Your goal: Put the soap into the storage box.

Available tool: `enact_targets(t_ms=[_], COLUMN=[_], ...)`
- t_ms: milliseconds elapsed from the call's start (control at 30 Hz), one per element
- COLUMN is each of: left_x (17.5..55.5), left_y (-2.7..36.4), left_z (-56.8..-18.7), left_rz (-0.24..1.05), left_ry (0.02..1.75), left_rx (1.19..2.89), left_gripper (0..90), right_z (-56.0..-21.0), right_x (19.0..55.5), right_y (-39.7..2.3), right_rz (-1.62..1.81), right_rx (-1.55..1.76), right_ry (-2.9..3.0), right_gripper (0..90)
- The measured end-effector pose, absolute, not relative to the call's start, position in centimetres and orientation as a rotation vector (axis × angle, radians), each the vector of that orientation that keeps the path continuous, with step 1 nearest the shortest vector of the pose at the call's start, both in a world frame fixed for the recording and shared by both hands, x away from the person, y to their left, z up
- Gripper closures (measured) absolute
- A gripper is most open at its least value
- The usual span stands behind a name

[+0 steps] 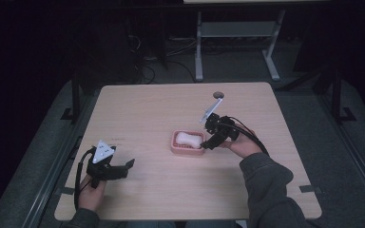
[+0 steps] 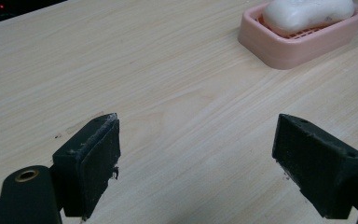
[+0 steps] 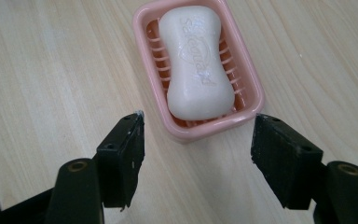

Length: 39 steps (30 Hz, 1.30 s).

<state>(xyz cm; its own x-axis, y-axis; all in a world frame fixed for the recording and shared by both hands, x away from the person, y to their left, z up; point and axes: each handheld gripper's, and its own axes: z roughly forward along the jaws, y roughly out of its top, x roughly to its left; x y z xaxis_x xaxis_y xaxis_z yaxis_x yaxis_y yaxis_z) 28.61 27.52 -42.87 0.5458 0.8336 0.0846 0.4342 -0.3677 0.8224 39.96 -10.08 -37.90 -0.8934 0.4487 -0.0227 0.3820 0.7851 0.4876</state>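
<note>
Soap bar [image 3: 196, 63], white and waisted in the middle, lies flat in the pink soap dish [image 3: 145, 70]. In my right gripper view its long axis runs away from me, along the length of the dish, with the embossed lettering at the far end and the near end resting just inside the near rim. In the high view the bar [image 1: 188, 138] lies left to right across the table, its right end pointing at my right hand. The dish [image 1: 177, 147] has a slotted floor and sits a little right of the table's centre.

My right gripper [image 3: 198, 135] is just short of the dish's near end. Its jaws stand wide, wider than the dish, with nothing between them; neither pad touches the dish or the soap. In the high view this gripper [image 1: 207, 142] sits at the dish's right edge, its grey plate tilted up behind it.

My left gripper [image 2: 198, 140] is well apart from the dish, near the front left part of the table. Its jaws also stand wide over bare wood, holding nothing. From its view the dish [image 2: 298, 49] sits far off at upper right. In the high view this gripper [image 1: 119, 168] points right.

Wooden table [image 1: 138, 109] is pale, with a round hole [image 1: 218, 95] near its far edge.
</note>
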Motion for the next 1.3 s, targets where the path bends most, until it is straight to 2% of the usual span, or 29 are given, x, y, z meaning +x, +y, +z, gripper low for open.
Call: enact_targets(t_ms=[1300], left_x=[28.6], left_y=[27.5], left_z=[-42.9], left_rz=[0.651], left_ry=[1.026], left_rx=[1.998], left_gripper=[14.6], right_z=[-38.8], right_x=[37.3], right_y=[-15.4], right_rz=[0.814], right_rx=[0.809], right_ry=[2.774], right_gripper=[32.4])
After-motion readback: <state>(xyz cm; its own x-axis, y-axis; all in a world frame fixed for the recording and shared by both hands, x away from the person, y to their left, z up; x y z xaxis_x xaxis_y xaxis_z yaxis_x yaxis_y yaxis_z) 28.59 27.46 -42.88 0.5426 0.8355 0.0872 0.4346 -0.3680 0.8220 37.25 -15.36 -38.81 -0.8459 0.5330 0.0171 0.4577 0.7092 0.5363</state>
